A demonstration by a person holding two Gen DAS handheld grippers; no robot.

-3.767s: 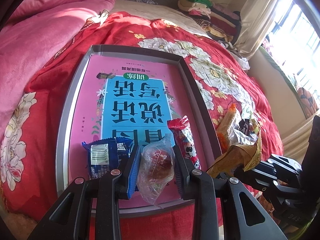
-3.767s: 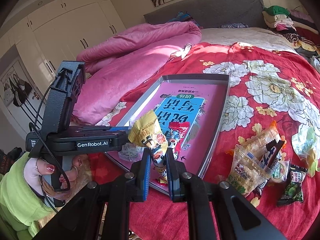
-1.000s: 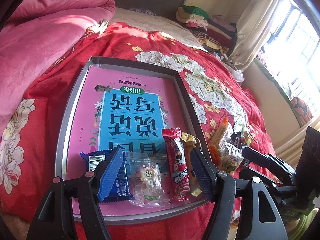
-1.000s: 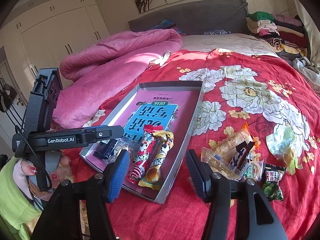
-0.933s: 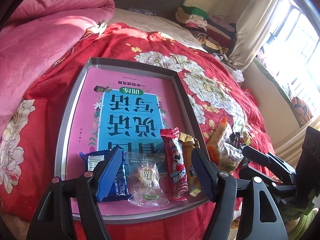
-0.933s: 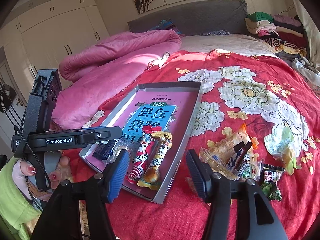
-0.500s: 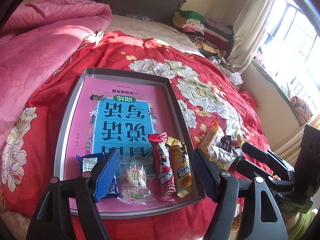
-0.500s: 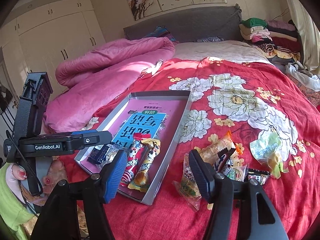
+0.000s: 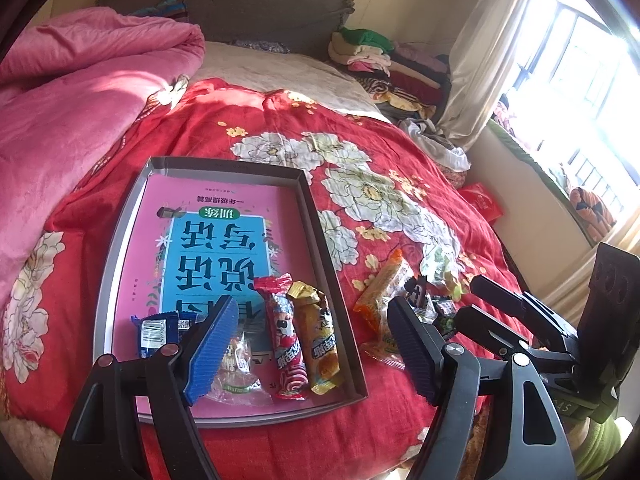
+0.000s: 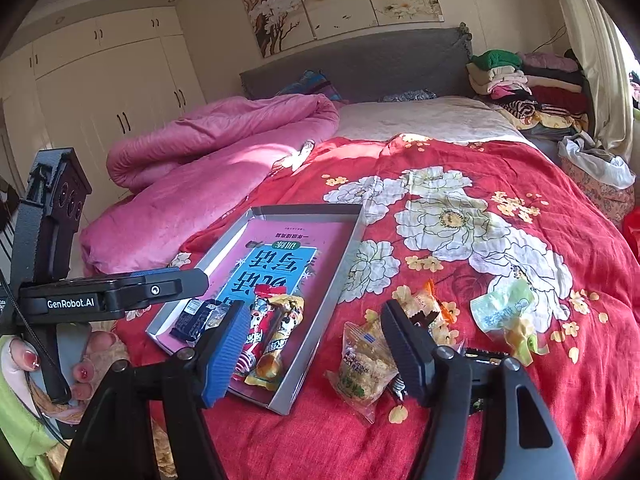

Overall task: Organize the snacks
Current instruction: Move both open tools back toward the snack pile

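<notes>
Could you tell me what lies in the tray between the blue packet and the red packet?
A clear-wrapped snack lies between the blue packet and the red packet, shown in the left wrist view.

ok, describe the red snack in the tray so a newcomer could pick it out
On the red floral bedspread lies a grey tray; four snacks line its near edge. The red stick pack is third from the left, beside a yellow pack, the only red one, with a cartoon face.

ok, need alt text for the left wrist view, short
Left gripper, nothing between its fingers, hangs over a grey tray on a red floral bedspread. Four snacks line the tray's near edge: blue packet, clear candy bag, red stick, yellow stick. More snacks lie loose right of the tray.
</notes>
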